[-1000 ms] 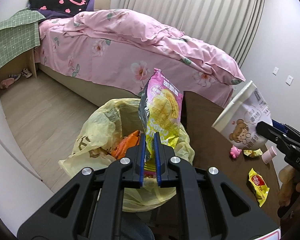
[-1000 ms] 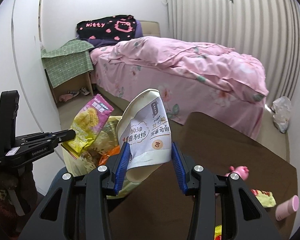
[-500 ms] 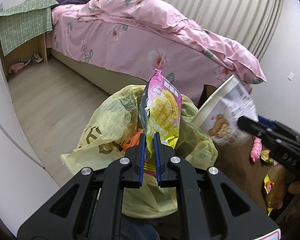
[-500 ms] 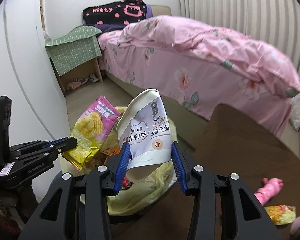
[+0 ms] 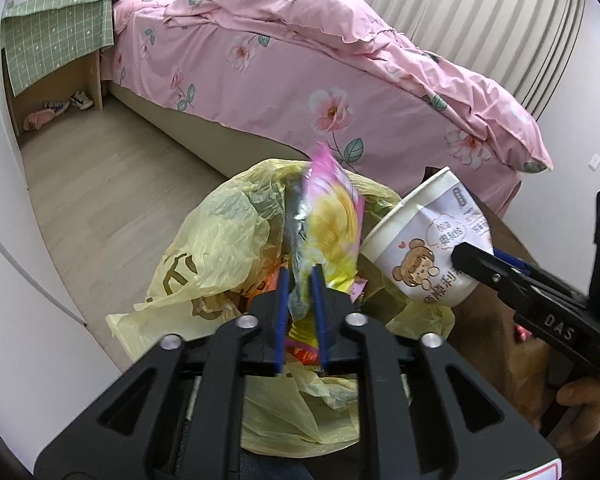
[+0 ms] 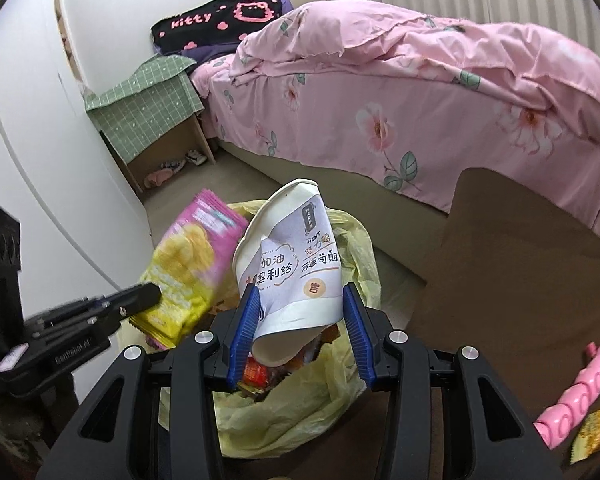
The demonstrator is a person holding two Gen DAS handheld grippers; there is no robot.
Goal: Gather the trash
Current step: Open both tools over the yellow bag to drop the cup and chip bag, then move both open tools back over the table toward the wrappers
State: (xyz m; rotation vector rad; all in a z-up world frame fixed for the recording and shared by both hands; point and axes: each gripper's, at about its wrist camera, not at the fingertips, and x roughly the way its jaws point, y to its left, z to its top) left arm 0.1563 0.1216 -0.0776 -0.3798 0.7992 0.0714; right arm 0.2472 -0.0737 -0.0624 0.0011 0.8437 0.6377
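Observation:
A yellow plastic trash bag (image 5: 220,248) (image 6: 320,384) stands open on the floor with wrappers inside. My left gripper (image 5: 299,284) hangs right over its mouth. Its jaws are opening, and a pink and yellow chip bag (image 5: 332,220) (image 6: 188,264) stands blurred and loose between the pads. To its right my right gripper (image 6: 300,312) is shut on a crushed white paper cup (image 6: 296,264) (image 5: 416,248), held tilted above the bag's rim. The left gripper's tip (image 6: 140,296) shows in the right wrist view beside the chip bag.
A brown table (image 6: 520,280) borders the bag on the right, with a pink toy (image 6: 580,392) and a snack wrapper (image 6: 592,428) on it. Behind is a pink bed (image 5: 300,80) and a nightstand under green cloth (image 5: 56,40). A hand (image 5: 580,396) grips the right tool.
Both grippers came down and closer over the yellow bag. The left jaws have widened, and the chip bag between them has gone blurred and leans right. The cup stays clamped.

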